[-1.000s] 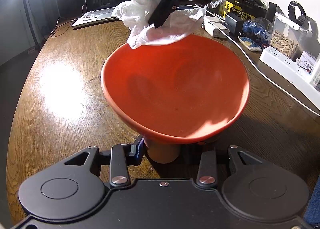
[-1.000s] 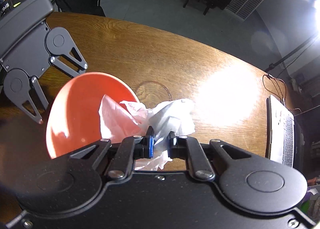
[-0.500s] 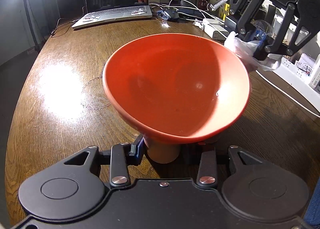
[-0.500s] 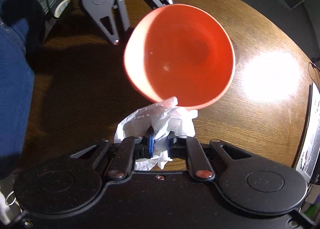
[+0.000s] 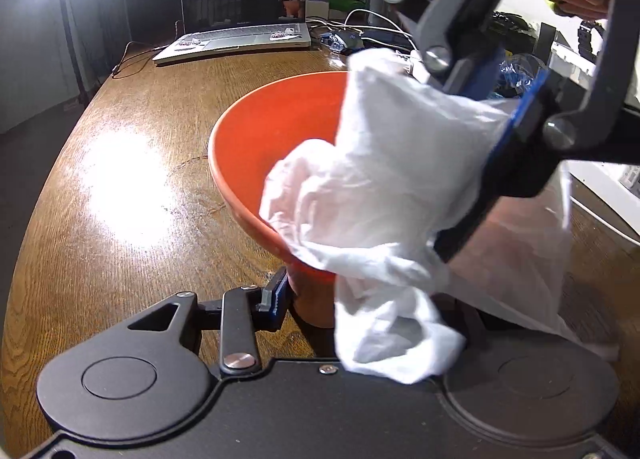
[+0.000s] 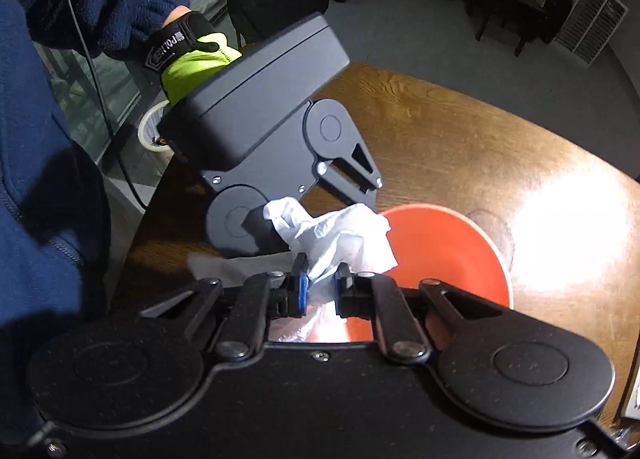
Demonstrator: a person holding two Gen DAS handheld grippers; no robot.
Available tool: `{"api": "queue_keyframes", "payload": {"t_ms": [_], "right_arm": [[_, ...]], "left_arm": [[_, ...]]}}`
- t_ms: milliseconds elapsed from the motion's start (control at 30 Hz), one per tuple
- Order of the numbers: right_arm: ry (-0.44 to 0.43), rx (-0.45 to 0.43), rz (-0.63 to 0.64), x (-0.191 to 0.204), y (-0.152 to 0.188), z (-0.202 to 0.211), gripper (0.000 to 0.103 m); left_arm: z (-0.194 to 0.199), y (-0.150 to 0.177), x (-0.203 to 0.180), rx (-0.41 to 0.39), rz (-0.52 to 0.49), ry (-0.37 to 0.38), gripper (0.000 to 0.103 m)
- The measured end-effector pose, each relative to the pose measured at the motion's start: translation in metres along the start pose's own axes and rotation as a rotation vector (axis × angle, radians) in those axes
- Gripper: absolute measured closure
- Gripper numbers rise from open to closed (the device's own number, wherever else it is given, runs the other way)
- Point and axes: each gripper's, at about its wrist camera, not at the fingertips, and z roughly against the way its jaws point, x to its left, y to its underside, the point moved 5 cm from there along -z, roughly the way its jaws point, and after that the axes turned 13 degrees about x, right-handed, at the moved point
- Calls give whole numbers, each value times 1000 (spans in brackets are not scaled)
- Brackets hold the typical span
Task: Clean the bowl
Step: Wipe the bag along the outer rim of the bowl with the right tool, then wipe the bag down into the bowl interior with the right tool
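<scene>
An orange bowl [image 5: 272, 139] is tilted over the wooden table, held by its foot in my left gripper [image 5: 316, 299], which is shut on it. The bowl also shows in the right wrist view [image 6: 448, 247]. My right gripper [image 6: 320, 287] is shut on a crumpled white tissue [image 6: 336, 239]. In the left wrist view the tissue [image 5: 380, 187] drapes over the bowl's near right rim and hides my left gripper's right finger. The right gripper [image 5: 508, 131] reaches in from the upper right.
An open laptop [image 5: 240, 23] sits at the far end of the table [image 5: 120, 163], with cables and a mouse beside it. Boxes and a power strip crowd the right side. A gloved hand [image 6: 192, 59] holds the left gripper's body.
The right gripper has swung the tissue from beside the bowl's right rim onto the near right rim, close to the left gripper. The bowl stays held in place.
</scene>
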Motion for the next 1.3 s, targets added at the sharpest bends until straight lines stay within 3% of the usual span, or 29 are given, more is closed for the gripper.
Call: {"api": "queue_keyframes", "payload": {"t_ms": [233,433,900,1133,1300], "right_arm": [[61,-52,18,-16,-27,-10,90],[143,-59,-46,-45,-35,-23,90],[276,30,-207,-109,22,-24,90],[264,154,-217,-94,75,-25,90],[189,234,-127,-42,93,-30,90]], "left_arm": [[1,1,-4,3,33,-14,65],[3,-1,-5,13,33,-18,65],[-1,-10,-4,37,3,-9,65],[0,-8,-2,28,3,-4,65],[-1,-9,-4,15,-1,0,65]]}}
